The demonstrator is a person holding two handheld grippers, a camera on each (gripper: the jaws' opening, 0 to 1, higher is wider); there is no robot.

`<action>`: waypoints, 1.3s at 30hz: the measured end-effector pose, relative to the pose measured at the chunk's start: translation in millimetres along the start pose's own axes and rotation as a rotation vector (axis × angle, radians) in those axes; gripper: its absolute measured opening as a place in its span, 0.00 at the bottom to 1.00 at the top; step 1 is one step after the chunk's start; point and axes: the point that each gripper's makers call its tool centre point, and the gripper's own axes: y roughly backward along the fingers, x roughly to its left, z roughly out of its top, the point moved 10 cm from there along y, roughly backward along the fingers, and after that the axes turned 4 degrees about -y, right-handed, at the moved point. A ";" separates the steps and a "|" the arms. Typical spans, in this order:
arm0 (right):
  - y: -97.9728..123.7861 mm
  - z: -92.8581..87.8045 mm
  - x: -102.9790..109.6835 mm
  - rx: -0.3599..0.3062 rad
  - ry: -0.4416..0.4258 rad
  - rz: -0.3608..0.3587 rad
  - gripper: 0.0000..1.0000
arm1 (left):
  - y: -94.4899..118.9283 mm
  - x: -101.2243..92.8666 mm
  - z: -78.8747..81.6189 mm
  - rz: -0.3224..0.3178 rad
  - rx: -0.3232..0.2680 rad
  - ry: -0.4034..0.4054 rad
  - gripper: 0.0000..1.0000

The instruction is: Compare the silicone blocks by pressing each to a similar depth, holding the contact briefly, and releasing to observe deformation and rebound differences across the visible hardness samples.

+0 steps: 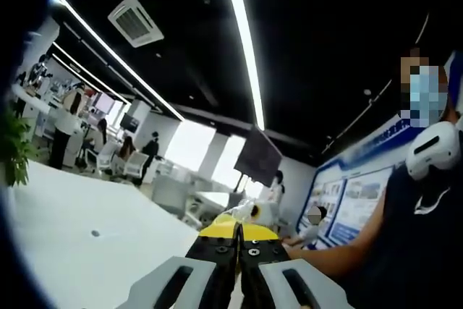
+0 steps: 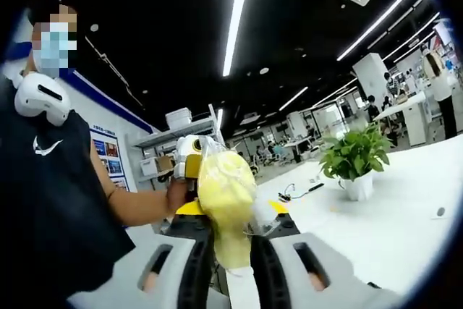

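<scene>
My right gripper [image 2: 231,211] is shut on a pale yellow soft block [image 2: 226,193] in clear wrap. The block stands up between the yellow-tipped jaws and bulges above them. Just behind it a person's hand [image 2: 176,195] holds a white and yellow device [image 2: 188,158]. My left gripper [image 1: 239,231] is shut, its yellow tips together with nothing between them. It points over a white table [image 1: 87,236]. Beyond its tips are a white and yellow device [image 1: 257,212] and a person's forearm [image 1: 340,247].
A person in a dark shirt [image 2: 43,200] with a white headset round the neck stands close beside both grippers. A potted plant [image 2: 354,158] and a cable [image 2: 300,192] sit on the white table [image 2: 405,208]. Another plant [image 1: 14,146] and several people at desks are farther back.
</scene>
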 end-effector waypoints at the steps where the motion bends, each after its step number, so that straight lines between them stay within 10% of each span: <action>1: 0.1 0.2 -0.4 -0.001 0.001 -0.001 0.11 | -0.5 0.7 0.2 0.000 0.000 -0.001 0.00; 39: 2.1 0.4 1.2 0.013 -0.007 -0.032 0.07 | -1.5 -0.3 -2.9 0.010 0.010 -0.064 0.00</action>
